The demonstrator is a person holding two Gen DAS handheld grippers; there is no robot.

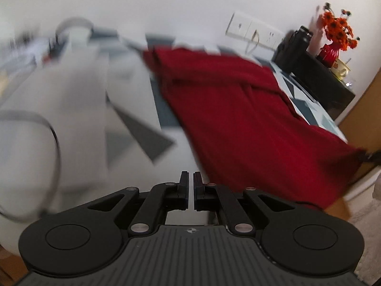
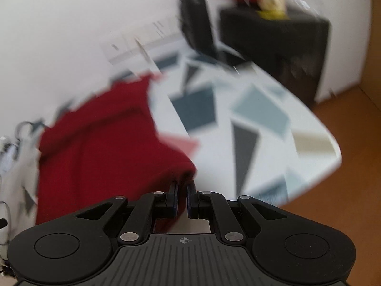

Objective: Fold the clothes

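A dark red garment (image 1: 240, 119) lies spread over a white table with grey and blue geometric shapes (image 1: 133, 100). My left gripper (image 1: 191, 178) is shut with nothing visible between its fingers, just left of the garment's near edge. In the right wrist view the red garment (image 2: 100, 143) hangs to the left, and my right gripper (image 2: 182, 186) is shut on a bunched corner of it. The right view is blurred by motion.
A black box (image 1: 321, 81) with a red vase of orange flowers (image 1: 338, 35) and a cup stands at the table's far right. A black bottle (image 1: 293, 47) and wall sockets (image 1: 254, 31) lie behind. A white round object (image 1: 35, 119) sits left. The table edge (image 2: 328, 166) borders brown floor.
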